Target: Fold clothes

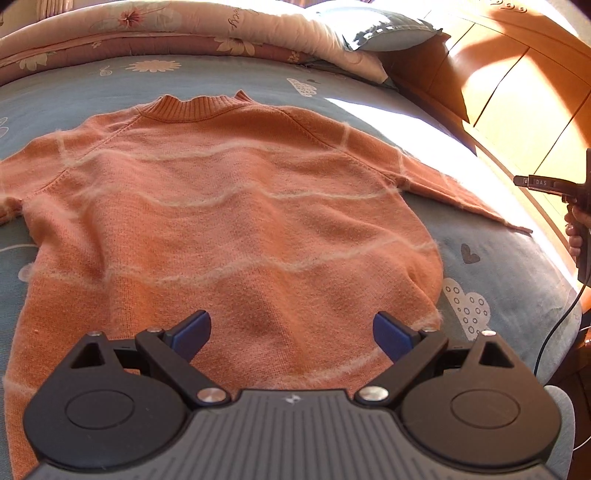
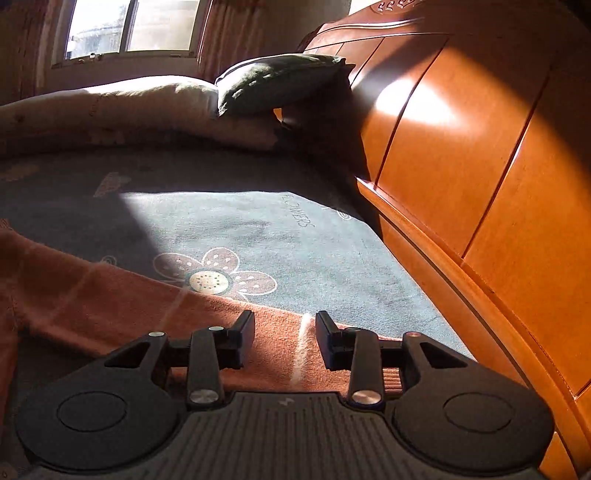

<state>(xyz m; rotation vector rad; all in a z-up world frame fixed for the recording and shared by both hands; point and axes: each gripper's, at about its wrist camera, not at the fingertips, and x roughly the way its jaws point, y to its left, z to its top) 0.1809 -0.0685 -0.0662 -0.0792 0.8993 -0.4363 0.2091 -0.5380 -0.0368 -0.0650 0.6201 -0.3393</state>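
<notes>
An orange knitted sweater (image 1: 229, 206) is laid flat, front up, on the bed sheet (image 1: 509, 266), its ribbed collar (image 1: 201, 105) turned toward the far quilt. Thin, fuzzy, pale wavy stripes are seen running across the body and both sleeves. The left sleeve is spread toward the left edge of the left wrist view, while the right sleeve (image 2: 140, 306) is stretched out straight toward the wooden headboard (image 2: 480, 155).

The left claw (image 1: 291, 330) is held over the lower part of the sweater; its blue-padded fingers are spread wide, with nothing between them. The right claw (image 2: 284, 332) is held low over the right sleeve near the cuff, its black fingers parted, with knit and one pale stripe seen in the gap; no pad is seen pressing on the fabric. In the left wrist view this tool is seen at the right edge, gripped by a hand (image 1: 578, 229).

The sheet is grey-blue cotton printed with flowers and hearts. A folded, padded floral quilt (image 1: 177, 33) and a soft pillow (image 1: 384, 27) are placed at the far side. The headboard is glossy, panelled and curved.
</notes>
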